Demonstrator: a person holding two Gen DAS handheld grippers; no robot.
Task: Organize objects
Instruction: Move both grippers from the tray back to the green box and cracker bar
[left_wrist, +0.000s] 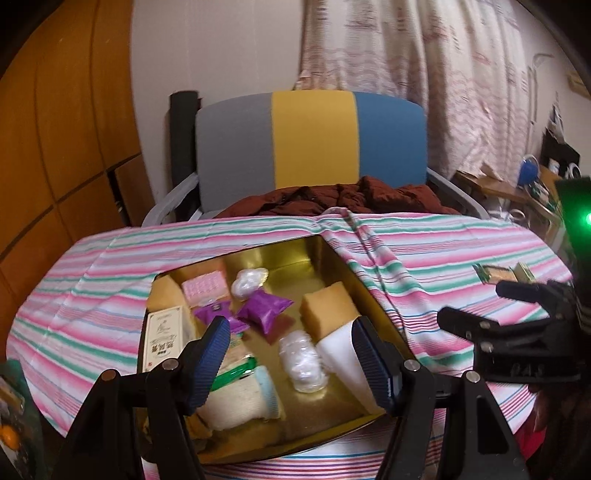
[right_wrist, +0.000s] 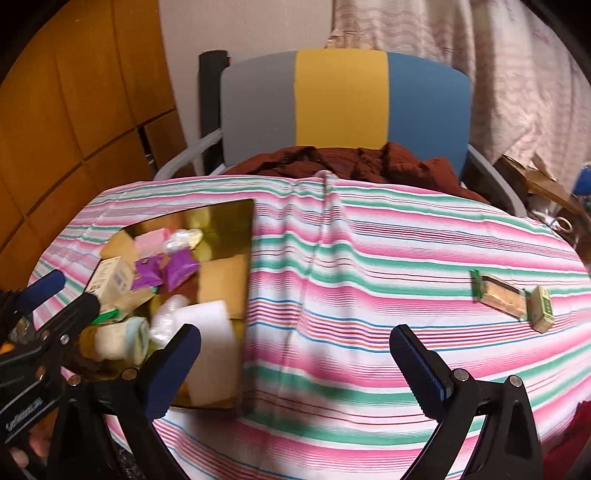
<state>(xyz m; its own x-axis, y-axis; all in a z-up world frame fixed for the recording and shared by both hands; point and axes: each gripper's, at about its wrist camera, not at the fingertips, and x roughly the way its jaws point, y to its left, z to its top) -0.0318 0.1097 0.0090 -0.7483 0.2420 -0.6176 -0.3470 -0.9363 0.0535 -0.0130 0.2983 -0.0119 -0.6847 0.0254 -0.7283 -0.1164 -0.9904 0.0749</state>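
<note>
A gold tin box (left_wrist: 314, 254) (right_wrist: 229, 214) lies open on the striped tablecloth (right_wrist: 369, 258). Inside it are two purple packets (left_wrist: 264, 308) (right_wrist: 177, 267), a yellow sponge (left_wrist: 327, 306), a white block (left_wrist: 343, 354) (right_wrist: 214, 332), clear wrapped items (left_wrist: 301, 365), a pink packet (left_wrist: 205, 286), a cream box (left_wrist: 166, 338) and a rolled cloth (left_wrist: 240, 398). My left gripper (left_wrist: 291, 363) hovers open over the box with nothing between its fingers. My right gripper (right_wrist: 295, 363) is open above bare cloth, right of the box. Two small green-and-tan packets (right_wrist: 511, 299) (left_wrist: 502, 273) lie at the right.
A chair (left_wrist: 310, 140) with grey, yellow and blue back stands behind the table, a dark red garment (left_wrist: 343, 199) on its seat. Wooden panelling (left_wrist: 55, 147) is at the left, curtains (left_wrist: 424, 74) at the back, cluttered shelves (left_wrist: 532, 181) at the far right.
</note>
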